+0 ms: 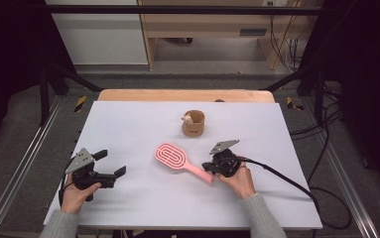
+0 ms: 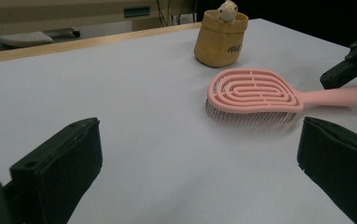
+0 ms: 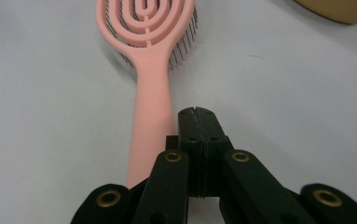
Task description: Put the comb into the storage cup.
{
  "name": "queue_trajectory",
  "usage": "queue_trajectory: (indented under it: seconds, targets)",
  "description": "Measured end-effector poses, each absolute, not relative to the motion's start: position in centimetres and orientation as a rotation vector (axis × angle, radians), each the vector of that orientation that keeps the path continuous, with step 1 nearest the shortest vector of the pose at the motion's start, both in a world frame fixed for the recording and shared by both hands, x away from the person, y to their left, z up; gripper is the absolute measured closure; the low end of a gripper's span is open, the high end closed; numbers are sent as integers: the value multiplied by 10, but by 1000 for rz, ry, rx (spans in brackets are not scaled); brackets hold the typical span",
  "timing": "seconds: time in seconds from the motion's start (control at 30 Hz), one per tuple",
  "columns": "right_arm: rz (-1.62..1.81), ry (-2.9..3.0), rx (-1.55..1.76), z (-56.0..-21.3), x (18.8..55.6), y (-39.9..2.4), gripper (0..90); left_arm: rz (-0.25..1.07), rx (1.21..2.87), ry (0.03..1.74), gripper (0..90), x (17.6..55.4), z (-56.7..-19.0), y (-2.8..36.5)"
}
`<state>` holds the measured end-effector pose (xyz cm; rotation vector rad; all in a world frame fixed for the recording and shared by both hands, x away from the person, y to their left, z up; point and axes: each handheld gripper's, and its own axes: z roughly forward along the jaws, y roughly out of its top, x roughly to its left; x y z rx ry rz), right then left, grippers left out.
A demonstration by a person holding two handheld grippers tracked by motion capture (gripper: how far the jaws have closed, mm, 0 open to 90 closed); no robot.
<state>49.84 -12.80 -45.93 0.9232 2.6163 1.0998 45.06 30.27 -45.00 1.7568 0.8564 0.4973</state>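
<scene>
I see the brush (image 1: 177, 159) lying flat on the tabletop (image 1: 128, 124) just right of centre in the high view, its oval head toward the upper left and its handle running down to the lower right. My right tool (image 1: 208, 167) sits at the handle's end, with its jaws pressed together and nothing between them. In the right gripper view the right tool (image 3: 198, 112) has its tips just to the right of the handle, so close I cannot tell whether they touch it, and the brush (image 3: 150, 84) runs up the frame to its head at the top. My left tool (image 1: 113, 171) is at the lower left of the high view, well apart from the brush, jaws spread wide and empty. In the left gripper view the brush (image 2: 255, 93) lies ahead at the right, bristles down, between the spread jaws' line of sight and the cup (image 2: 220, 39) at the top. In the high view the cup (image 1: 193, 124) stands above the brush head, near it but apart.
</scene>
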Motion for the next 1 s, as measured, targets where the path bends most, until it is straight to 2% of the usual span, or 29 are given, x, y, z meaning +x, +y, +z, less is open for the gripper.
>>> queue_trajectory:
  seconds: [0.8, 1.0]
  targets:
    - [1110, 2641, 917, -463, 491, -124, 894, 498, 1756, 855, 0, 450, -450, 303]
    - [1135, 2577, 904, -453, 491, -129, 720, 499, 1757, 857, 0, 451, -450, 303]
